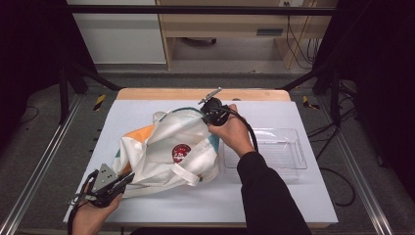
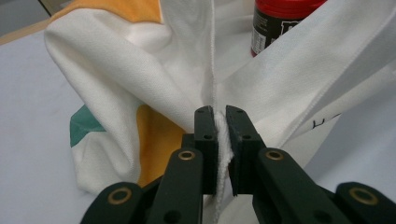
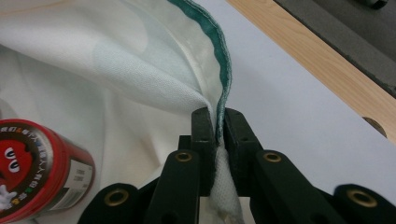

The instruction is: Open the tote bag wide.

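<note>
my left gripper (image 1: pixel 128 179) is low at the near left of the table (image 1: pixel 303 196), and its jaws are pressed together on a white fold of the cloth bag (image 1: pixel 166 147). my left hand (image 1: pixel 93 210) holds it from below. my right gripper (image 1: pixel 208 110) is at the far side of the bag, with my right hand (image 1: pixel 234 133) wrapped over it, and its jaws pinch the green-edged rim (image 3: pixel 223 60) of the bag. the bag lies in the middle of the table, its mouth held open between my two grippers. inside is one red can (image 3: pixel 32 168), lying on its side, i think. beside the bag, to the right, stands one clear plastic tray (image 1: pixel 293 152); it seems to hold nothing, but the view is poor.
</note>
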A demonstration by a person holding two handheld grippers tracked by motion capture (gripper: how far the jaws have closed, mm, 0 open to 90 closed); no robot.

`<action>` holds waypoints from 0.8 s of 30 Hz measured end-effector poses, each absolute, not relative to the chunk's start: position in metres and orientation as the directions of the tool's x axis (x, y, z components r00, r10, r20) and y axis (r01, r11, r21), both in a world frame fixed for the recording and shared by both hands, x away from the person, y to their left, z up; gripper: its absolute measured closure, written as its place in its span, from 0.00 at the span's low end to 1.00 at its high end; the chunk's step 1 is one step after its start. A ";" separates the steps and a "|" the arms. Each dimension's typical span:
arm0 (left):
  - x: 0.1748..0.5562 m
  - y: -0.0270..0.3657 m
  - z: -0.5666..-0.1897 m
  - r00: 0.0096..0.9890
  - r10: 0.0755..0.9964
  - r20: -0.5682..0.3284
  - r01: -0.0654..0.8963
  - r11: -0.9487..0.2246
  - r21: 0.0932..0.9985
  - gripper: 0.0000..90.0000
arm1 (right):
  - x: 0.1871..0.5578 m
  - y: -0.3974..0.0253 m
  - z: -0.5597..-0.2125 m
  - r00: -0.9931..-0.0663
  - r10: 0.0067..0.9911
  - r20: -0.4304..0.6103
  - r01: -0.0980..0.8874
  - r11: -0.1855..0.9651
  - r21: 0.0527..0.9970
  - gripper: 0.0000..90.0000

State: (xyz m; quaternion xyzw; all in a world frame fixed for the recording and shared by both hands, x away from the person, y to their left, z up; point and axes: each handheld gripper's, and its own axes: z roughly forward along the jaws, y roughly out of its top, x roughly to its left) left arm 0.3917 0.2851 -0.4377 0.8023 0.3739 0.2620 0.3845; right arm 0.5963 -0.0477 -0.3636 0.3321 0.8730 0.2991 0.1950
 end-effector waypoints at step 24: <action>0.381 0.285 -0.446 0.602 0.779 0.173 0.407 -0.486 0.773 0.94 | 0.587 -0.063 -0.363 -0.717 0.677 -0.166 0.434 0.619 0.654 0.94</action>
